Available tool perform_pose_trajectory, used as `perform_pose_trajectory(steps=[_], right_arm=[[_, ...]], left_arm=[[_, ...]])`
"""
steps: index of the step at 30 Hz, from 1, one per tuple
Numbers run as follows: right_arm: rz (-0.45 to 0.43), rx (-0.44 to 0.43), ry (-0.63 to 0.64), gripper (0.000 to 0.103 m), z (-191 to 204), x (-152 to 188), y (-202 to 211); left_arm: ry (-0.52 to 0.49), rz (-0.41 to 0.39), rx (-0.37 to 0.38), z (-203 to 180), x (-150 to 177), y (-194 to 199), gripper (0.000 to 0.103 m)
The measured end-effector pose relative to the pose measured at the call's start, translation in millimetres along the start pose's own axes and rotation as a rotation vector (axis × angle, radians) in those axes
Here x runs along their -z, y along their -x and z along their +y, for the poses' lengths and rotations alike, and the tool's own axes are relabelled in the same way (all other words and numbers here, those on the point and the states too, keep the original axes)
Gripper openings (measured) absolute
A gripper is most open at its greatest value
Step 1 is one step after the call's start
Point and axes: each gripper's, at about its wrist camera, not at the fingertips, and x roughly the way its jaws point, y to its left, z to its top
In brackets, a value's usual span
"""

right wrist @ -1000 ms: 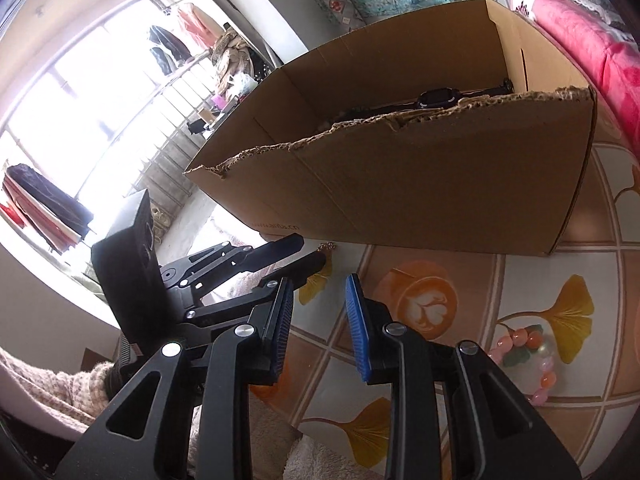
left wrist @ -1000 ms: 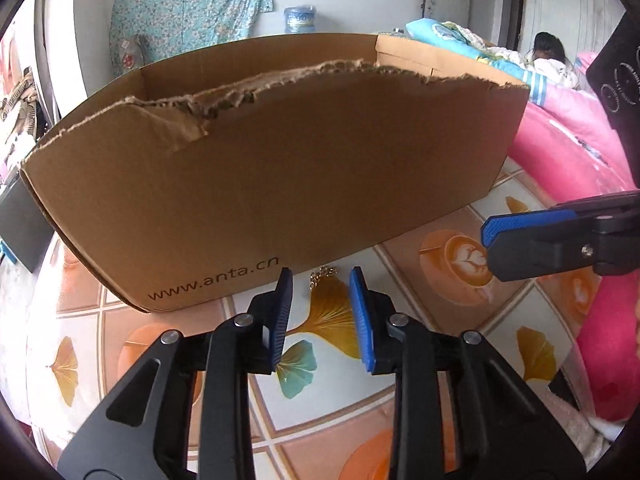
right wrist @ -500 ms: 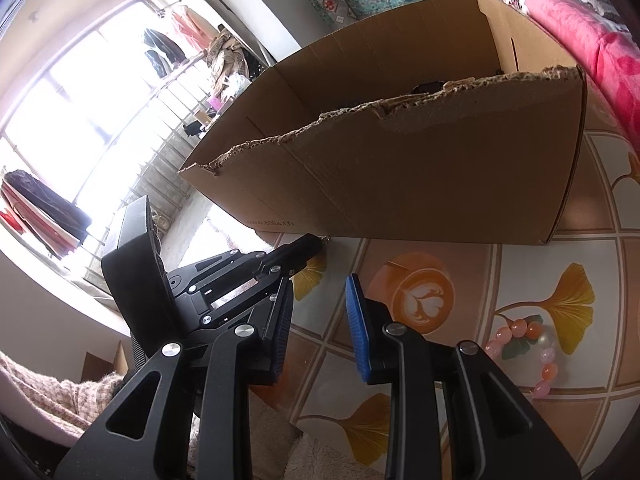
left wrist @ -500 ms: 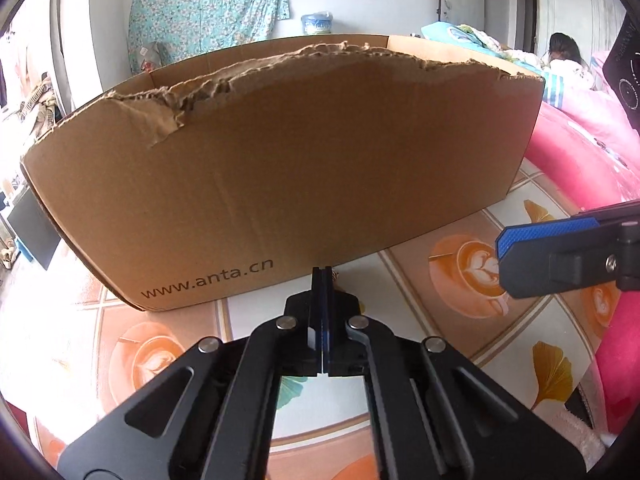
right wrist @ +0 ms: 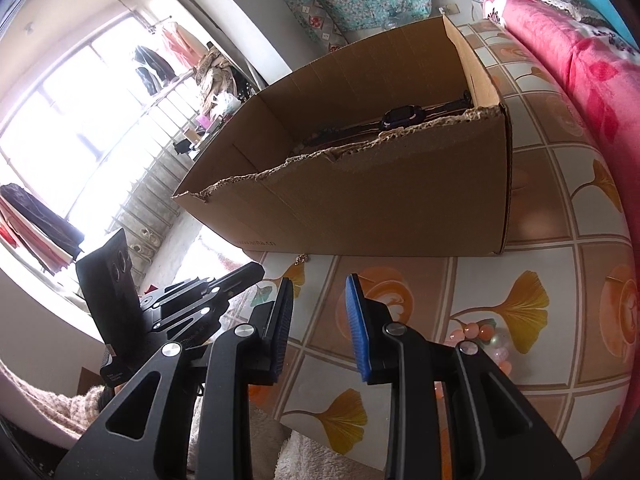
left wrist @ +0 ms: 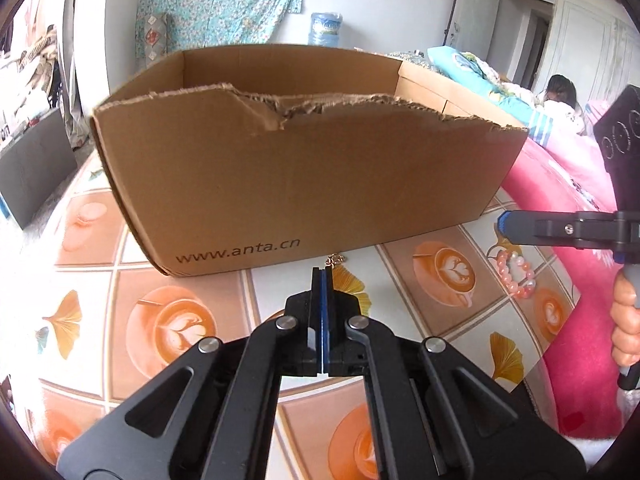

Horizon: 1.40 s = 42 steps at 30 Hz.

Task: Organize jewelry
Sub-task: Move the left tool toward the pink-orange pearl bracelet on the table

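My left gripper [left wrist: 322, 270] is shut, its pads pressed flat together just above the tabletop. A small gold chain piece [left wrist: 335, 259] lies right at its tips, by the foot of the cardboard box [left wrist: 304, 184]. In the right wrist view the gold chain piece [right wrist: 302, 258] shows a little apart from the left gripper [right wrist: 258, 270], so no grip on it shows. My right gripper [right wrist: 319, 284] is open and holds nothing. A pink bead bracelet [left wrist: 514, 276] lies on the table below it, the bracelet [right wrist: 480, 330] half hidden by a finger. A dark watch [right wrist: 400, 117] rests inside the box [right wrist: 380, 208].
The table [left wrist: 176, 280] wears a tiled cloth with coffee-cup and leaf prints. A pink blanket [left wrist: 560, 184] lines its right edge. A person's hand [left wrist: 626, 320] grips the right tool. A clothes rack and a window [right wrist: 80, 120] stand to the left.
The left jaws have closed fully near the gold chain piece. The left view has since tilted, so the box's inside rim shows. The right gripper has barely shifted.
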Motion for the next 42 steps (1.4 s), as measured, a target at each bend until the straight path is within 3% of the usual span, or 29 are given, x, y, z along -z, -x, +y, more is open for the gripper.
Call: perform_pose_trajectory(steps=[7, 12, 22, 26, 31, 38, 42], right_arm=[[-0.006, -0.033, 0.013, 0.027, 11.9, 2.7, -6.9], [-0.016, 0.037, 0.036, 0.027, 18.0, -14.3, -22.0], [-0.041, 0.085, 0.013, 0.027, 12.1, -32.0, -31.3], [0.026, 0.081, 0.116, 0.027, 33.0, -17.7, -49.0], [0.106, 0.164, 0.307, 0.027, 65.0, -3.0, -84.1], [0.164, 0.217, 0.438, 0.027, 87.2, 4.1, -111.2], [0.198, 0.282, 0.482, 0.017, 90.2, 10.4, -122.4]], left_arm=[[0.003, -0.008, -0.046, 6.4, 2.8, -2.4, 0.003], [0.034, -0.031, -0.087, 21.9, -3.4, -1.6, 0.003], [0.077, -0.057, -0.062, 38.1, -14.0, -9.5, 0.003], [0.091, -0.053, -0.056, 45.3, -8.6, -5.7, 0.004], [0.098, -0.059, -0.055, 55.1, 1.0, 5.2, 0.005], [0.107, -0.056, -0.048, 62.2, 6.7, 6.7, 0.006], [0.114, -0.065, -0.053, 61.5, 6.5, 6.4, 0.007]])
